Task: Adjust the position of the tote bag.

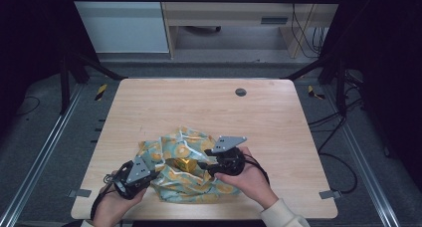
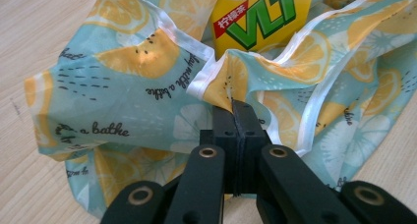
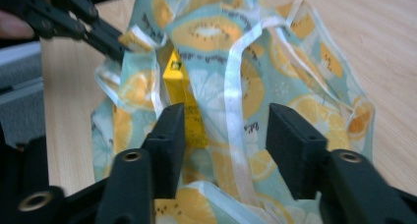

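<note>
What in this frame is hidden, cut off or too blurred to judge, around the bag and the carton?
- Carton: top cut off by the left gripper view's upper edge, base hidden by the bag; in the right gripper view a narrow yellow strip shows behind folds.
- Bag contents: other items, if any, covered by fabric in the high view.
- Left claw: shut on the bag's hem; depth of bite hidden by fabric.
- Right claw: open; near jaws blurred, contact with the white strap unclear.

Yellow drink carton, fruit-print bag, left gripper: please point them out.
yellow drink carton [image 2: 260,17], left gripper view, printed front.
fruit-print bag [image 2: 123,86], left gripper view, orange-slice panel.
left gripper [image 2: 235,111], left gripper view, closed jaw tips.
</note>
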